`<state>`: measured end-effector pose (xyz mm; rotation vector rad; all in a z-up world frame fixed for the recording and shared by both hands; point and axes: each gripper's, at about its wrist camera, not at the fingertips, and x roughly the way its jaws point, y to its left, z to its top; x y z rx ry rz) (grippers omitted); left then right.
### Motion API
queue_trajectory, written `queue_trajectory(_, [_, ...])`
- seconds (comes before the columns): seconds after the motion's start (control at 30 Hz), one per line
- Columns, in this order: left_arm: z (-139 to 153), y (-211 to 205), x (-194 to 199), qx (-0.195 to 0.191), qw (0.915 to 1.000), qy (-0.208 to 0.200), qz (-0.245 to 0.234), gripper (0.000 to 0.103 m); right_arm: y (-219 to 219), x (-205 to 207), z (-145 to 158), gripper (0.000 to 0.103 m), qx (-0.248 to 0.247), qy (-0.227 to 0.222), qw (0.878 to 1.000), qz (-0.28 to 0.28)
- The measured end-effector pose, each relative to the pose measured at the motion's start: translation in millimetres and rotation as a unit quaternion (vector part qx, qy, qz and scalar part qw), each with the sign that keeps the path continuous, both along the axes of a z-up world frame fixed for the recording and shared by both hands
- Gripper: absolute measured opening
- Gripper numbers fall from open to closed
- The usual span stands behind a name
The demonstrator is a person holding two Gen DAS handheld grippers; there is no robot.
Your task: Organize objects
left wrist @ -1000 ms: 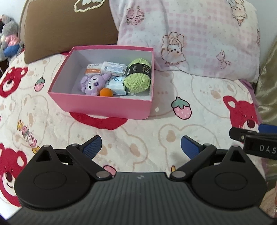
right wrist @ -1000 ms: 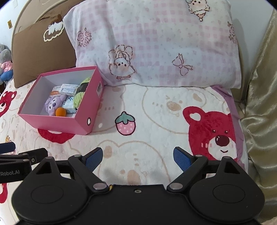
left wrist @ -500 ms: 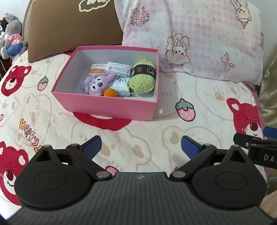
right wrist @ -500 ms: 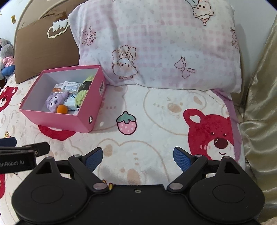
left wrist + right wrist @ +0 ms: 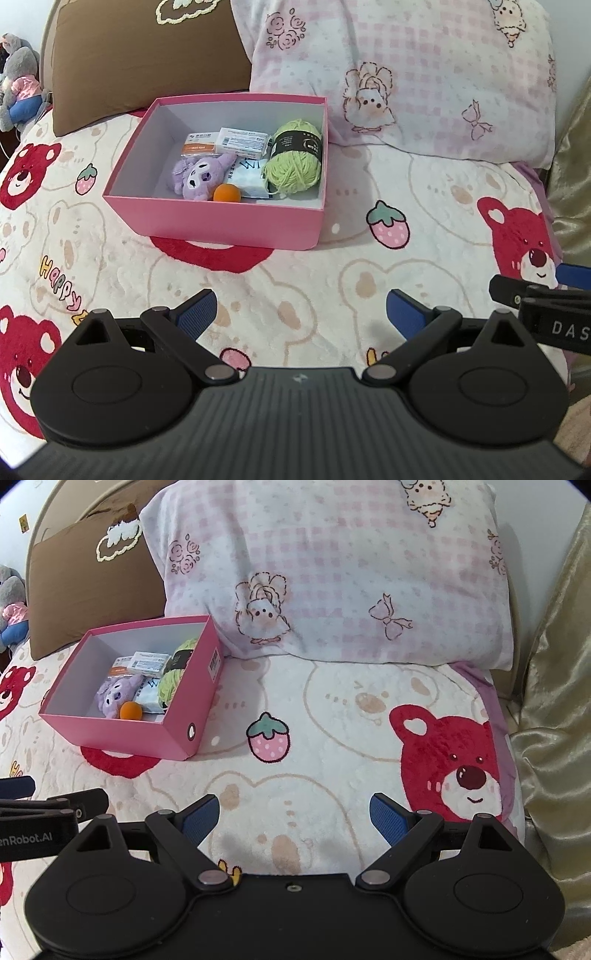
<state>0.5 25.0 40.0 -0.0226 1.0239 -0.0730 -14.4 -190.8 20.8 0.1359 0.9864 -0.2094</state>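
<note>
A pink box (image 5: 218, 221) (image 5: 125, 734) sits on the bear-print blanket. Inside it lie a green yarn ball (image 5: 293, 162) (image 5: 171, 681), a purple plush toy (image 5: 201, 175) (image 5: 114, 696), an orange ball (image 5: 226, 193) (image 5: 131, 711), a white packet (image 5: 243, 140), an orange-labelled packet (image 5: 199, 146) and a tissue pack (image 5: 251, 177). My left gripper (image 5: 301, 314) hovers open above the blanket in front of the box, holding nothing. My right gripper (image 5: 293, 812) is open and empty too, to the right of the box.
A pink checked pillow (image 5: 332, 572) and a brown pillow (image 5: 147, 55) lean behind the box. A gold satin cushion (image 5: 554, 701) lies at the right edge. Plush toys (image 5: 18, 85) sit at the far left. The other gripper's tip shows in each view's side.
Both grippers have drawn slightly back and shifted, so the box sits a little further right in view. Fingers stay open; nothing in the box has moved.
</note>
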Motion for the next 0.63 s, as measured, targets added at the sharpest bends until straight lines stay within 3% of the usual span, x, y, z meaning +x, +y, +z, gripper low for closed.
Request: queue_trajectory(0.63, [-2.5, 1.7, 2.2, 0.002, 1.0000, 0.007, -0.002, 0.103, -4.3, -2.5, 0.9, 0.091, 0.003, 0.000, 1.000, -0.004])
